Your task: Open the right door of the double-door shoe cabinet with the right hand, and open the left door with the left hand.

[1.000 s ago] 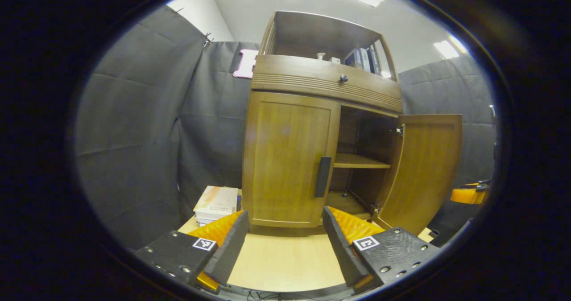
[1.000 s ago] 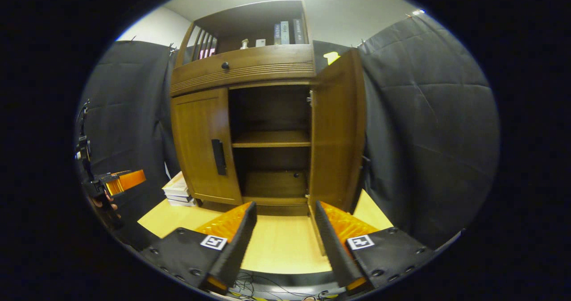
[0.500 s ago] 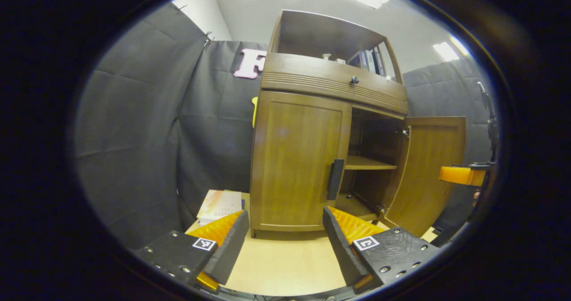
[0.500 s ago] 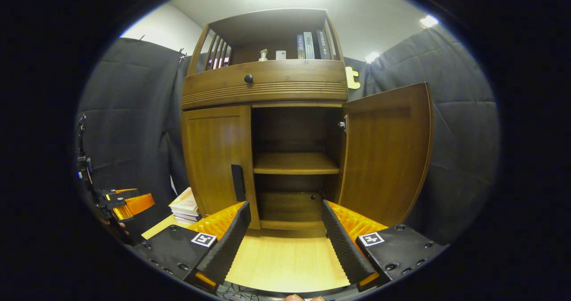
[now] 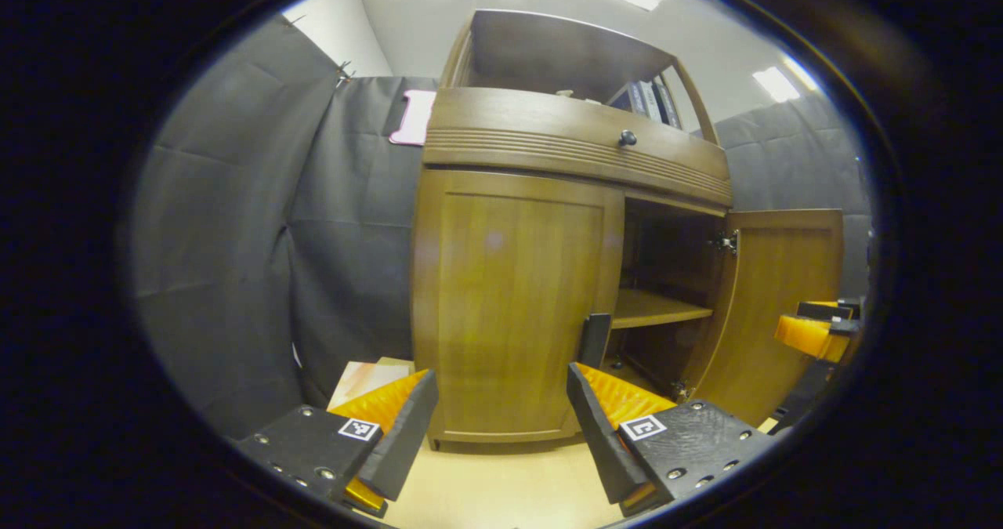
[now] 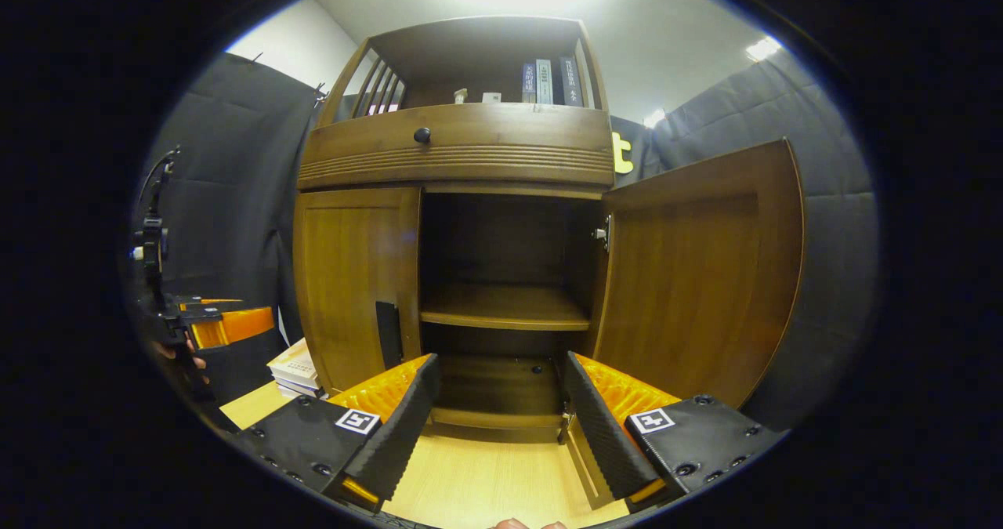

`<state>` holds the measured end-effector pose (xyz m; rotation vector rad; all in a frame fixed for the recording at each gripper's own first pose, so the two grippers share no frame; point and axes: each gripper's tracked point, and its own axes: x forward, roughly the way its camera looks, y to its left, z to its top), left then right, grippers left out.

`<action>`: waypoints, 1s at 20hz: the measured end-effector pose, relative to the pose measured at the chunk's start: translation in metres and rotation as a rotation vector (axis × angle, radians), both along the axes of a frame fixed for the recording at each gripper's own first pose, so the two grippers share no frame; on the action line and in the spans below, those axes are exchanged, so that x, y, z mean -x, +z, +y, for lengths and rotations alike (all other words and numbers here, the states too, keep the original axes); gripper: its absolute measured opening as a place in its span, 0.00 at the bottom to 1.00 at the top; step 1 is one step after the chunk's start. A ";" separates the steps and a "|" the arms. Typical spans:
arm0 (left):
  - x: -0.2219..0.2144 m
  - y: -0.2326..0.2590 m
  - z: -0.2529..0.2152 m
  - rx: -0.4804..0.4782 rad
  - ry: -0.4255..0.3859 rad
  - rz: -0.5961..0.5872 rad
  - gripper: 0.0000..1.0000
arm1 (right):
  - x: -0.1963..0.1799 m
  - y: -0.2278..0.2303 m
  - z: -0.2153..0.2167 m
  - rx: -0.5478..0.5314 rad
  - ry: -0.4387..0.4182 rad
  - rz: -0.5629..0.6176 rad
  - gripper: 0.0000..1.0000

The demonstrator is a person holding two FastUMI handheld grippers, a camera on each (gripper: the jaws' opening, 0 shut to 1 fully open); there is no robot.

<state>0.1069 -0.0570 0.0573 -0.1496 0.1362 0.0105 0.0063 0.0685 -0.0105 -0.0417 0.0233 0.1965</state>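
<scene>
The left gripper (image 5: 500,419) is held spread and empty, just before the shut left door (image 5: 509,309), whose handle (image 5: 593,339) is seen above its right finger. The right gripper (image 6: 497,411) is likewise spread, empty, before the open compartment. Beyond, the right door (image 6: 697,278) is swung wide.

Left hand-held gripper (image 5: 501,423) closer to left door (image 5: 505,302), handle (image 5: 593,339) nearer
</scene>
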 end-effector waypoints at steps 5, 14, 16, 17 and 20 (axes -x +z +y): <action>-0.050 -0.011 -0.047 0.001 -0.057 0.032 0.96 | -0.006 -0.019 0.007 0.009 0.062 0.031 0.97; -0.117 -0.029 -0.109 -0.082 -0.111 0.086 0.94 | -0.025 -0.021 -0.010 0.027 0.078 0.019 0.97; -0.131 -0.027 -0.119 -0.101 -0.098 0.095 0.94 | -0.029 -0.019 -0.011 0.041 0.087 0.008 0.97; -0.135 -0.027 -0.123 -0.103 -0.093 0.096 0.94 | -0.032 -0.017 -0.011 0.047 0.092 -0.001 0.97; -0.151 -0.032 -0.119 -0.114 -0.048 0.086 0.87 | -0.038 -0.017 -0.008 0.062 0.115 -0.012 0.97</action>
